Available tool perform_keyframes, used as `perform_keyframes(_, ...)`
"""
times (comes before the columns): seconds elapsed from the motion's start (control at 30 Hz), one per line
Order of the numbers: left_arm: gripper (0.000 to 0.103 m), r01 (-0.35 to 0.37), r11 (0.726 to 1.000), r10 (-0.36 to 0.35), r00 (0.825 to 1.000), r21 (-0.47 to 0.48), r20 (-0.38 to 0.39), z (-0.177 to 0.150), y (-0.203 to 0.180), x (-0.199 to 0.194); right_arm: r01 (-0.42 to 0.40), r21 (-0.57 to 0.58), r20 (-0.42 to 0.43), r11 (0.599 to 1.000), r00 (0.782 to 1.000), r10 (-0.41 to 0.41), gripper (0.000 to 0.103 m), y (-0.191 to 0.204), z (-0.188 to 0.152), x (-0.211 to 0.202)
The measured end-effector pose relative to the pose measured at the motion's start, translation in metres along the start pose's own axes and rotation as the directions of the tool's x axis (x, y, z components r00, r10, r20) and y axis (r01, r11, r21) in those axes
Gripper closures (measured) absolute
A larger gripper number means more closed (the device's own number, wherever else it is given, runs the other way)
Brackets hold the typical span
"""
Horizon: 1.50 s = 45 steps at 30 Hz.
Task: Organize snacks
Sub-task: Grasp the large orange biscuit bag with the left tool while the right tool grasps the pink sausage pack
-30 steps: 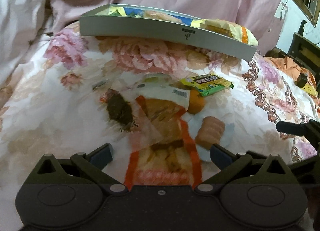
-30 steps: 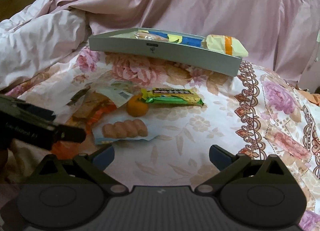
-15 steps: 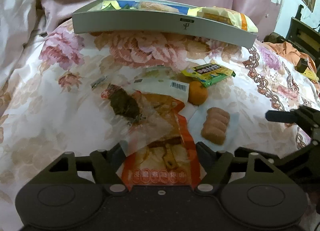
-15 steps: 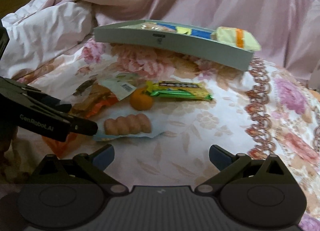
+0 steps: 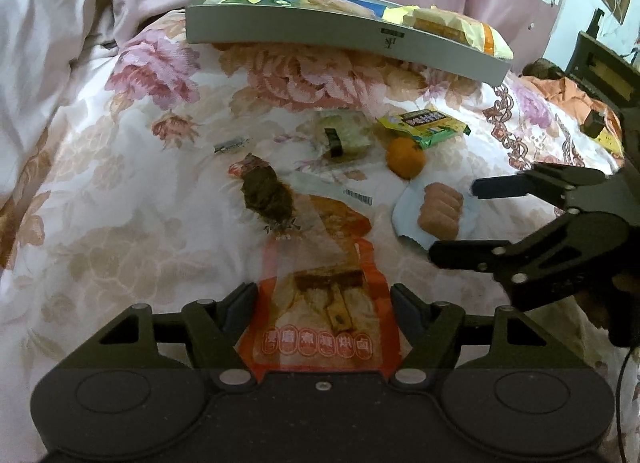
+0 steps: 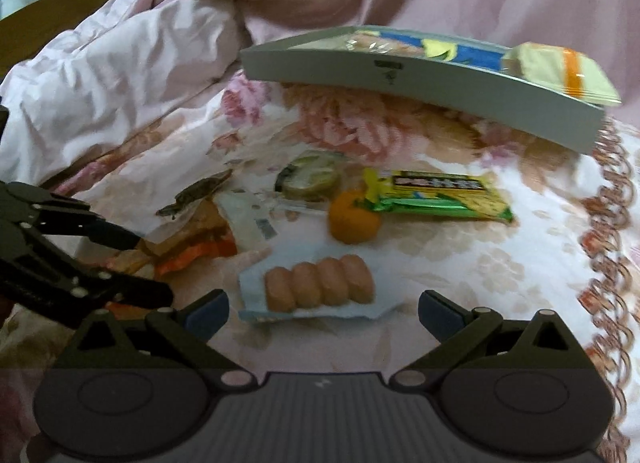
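Observation:
My left gripper (image 5: 324, 303) is shut on the near end of an orange snack packet (image 5: 324, 327), one pad on each side edge. My right gripper (image 6: 323, 311) stands open just short of a blue pack of small bread rolls (image 6: 320, 287); it shows from the right in the left wrist view (image 5: 456, 221). Behind lie a mandarin (image 6: 352, 221), a yellow-green bar (image 6: 436, 195), a round green cake in clear wrap (image 6: 310, 177) and a dark dried snack (image 5: 266, 193). The grey tray (image 5: 320, 29) at the back holds several packets.
Everything lies on a floral bedspread (image 5: 120, 223). A pink duvet (image 6: 120, 75) is heaped at the back and left. Dark wooden furniture (image 5: 600, 67) stands past the bed's right side. One yellow packet (image 6: 560, 71) overhangs the tray's right end.
The left jaws closed from wide open onto the orange packet, which slid back and uncovered the green cake. The right gripper swung left, up to the bread rolls.

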State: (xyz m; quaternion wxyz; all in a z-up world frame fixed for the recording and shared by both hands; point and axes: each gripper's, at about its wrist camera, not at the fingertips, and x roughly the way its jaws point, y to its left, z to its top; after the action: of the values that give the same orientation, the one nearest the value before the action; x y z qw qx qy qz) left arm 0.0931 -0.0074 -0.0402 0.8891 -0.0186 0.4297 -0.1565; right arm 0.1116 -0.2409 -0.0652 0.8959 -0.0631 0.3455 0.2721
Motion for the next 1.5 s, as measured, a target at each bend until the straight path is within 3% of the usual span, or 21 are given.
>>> perform_keyframes(0.3,0.027,0.017,1.0,-0.017,0.999,0.019,0.027,0.001,0.002,0.004,-0.037,-0.092,-0.105,0.995,0.994,0.028,0.0,0.005,0.019,0.031)
perform_keyframes(0.47,0.021,0.034,0.999,-0.034,0.999,-0.003,0.041,0.002,0.003,0.006,0.002,-0.121,-0.108,0.993,0.994,-0.015,0.001,0.012,0.017,0.038)
perform_keyframes(0.63,0.015,0.023,0.999,-0.025,0.998,0.035,0.06,0.005,-0.005,0.016,0.006,-0.093,-0.095,0.996,0.995,-0.015,0.005,0.011,0.014,0.035)
perform_keyframes(0.73,0.018,-0.015,0.997,0.01,0.998,0.081,0.067,0.005,-0.011,0.018,0.014,-0.085,-0.077,0.996,0.997,-0.021,0.011,0.014,0.01,0.03)
perform_keyframes(0.83,0.029,-0.046,0.994,0.04,0.997,0.094,0.067,0.005,-0.011,0.018,0.028,-0.091,-0.064,0.995,0.997,-0.034,0.011,0.017,0.006,0.027)
perform_keyframes(1.03,0.032,-0.051,0.993,0.045,0.997,0.103,0.063,0.004,-0.011,0.017,0.035,-0.092,-0.048,0.995,0.998,-0.04,0.012,0.021,0.002,0.02)
perform_keyframes(1.33,0.035,0.021,1.0,-0.021,1.0,-0.016,0.013,0.006,-0.009,0.007,0.054,-0.072,-0.043,0.996,0.997,-0.057,0.012,0.021,-0.012,-0.003)
perform_keyframes(1.5,0.037,0.101,0.989,-0.102,0.995,-0.104,-0.002,0.006,-0.006,0.003,0.08,-0.06,-0.03,0.995,0.996,-0.082,0.012,0.017,-0.019,-0.016)
